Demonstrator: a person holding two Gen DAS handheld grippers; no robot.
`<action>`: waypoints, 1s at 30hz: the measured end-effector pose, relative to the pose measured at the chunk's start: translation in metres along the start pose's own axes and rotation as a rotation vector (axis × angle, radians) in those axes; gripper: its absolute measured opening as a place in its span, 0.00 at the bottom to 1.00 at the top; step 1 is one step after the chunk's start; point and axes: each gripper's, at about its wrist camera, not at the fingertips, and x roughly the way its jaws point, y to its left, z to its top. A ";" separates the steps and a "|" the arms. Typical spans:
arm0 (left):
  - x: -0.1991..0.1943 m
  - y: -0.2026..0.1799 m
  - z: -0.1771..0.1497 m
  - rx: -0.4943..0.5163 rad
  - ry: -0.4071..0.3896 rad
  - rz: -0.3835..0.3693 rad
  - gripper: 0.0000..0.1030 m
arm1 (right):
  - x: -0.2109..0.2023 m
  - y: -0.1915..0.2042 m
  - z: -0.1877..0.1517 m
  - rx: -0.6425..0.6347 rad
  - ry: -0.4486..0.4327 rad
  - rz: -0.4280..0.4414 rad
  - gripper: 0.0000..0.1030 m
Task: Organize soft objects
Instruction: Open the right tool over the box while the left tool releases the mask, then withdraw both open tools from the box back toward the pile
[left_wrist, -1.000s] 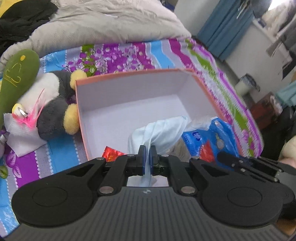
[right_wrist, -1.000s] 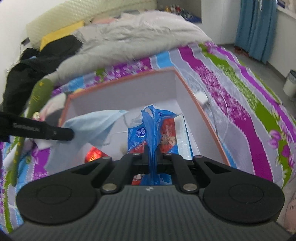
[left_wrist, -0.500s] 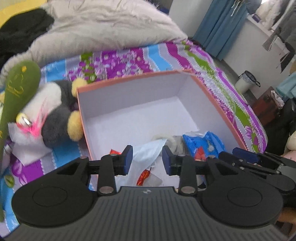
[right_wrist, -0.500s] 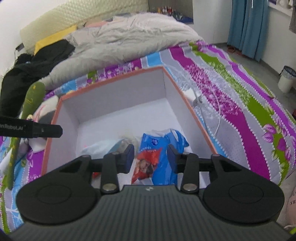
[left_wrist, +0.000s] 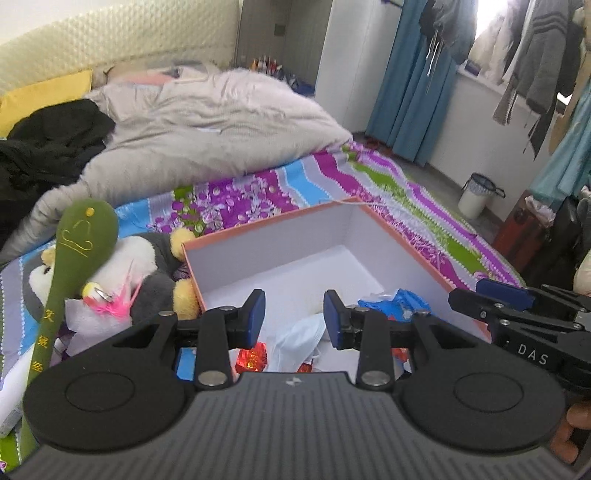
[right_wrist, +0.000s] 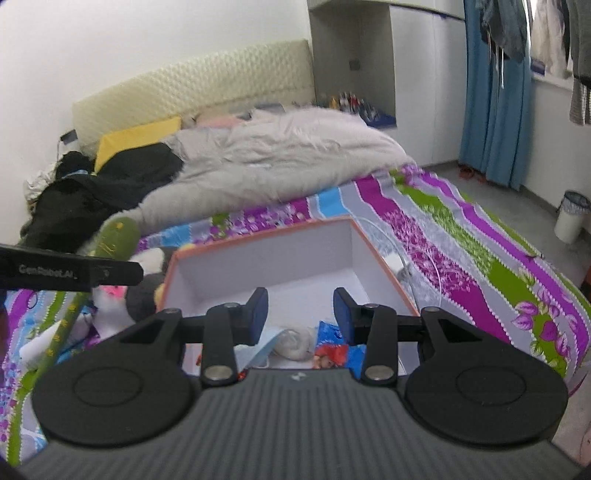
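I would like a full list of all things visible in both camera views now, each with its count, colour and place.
box: 1, orange outside, white inside, open on the bed
face mask: 1, pale blue, in the box, near end
blue packet: 1, blue and red, in the box, right side
red wrappers: a few, shiny red, in the box
penguin plush: 1, grey, white, yellow, left of the box
green plush stick: 1, green, over the penguin
duvet: 1, grey, behind the box
bin: 1, white, on the floor
left gripper: 1, black, open
right gripper: 1, black, open
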 end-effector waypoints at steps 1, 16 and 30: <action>-0.006 0.001 -0.002 0.000 -0.011 -0.002 0.39 | -0.004 0.003 -0.001 -0.006 -0.012 0.004 0.41; -0.084 0.014 -0.054 0.010 -0.144 -0.007 0.39 | -0.058 0.045 -0.034 -0.058 -0.116 0.085 0.41; -0.123 0.048 -0.123 -0.094 -0.166 0.019 0.39 | -0.072 0.095 -0.077 -0.121 -0.117 0.157 0.41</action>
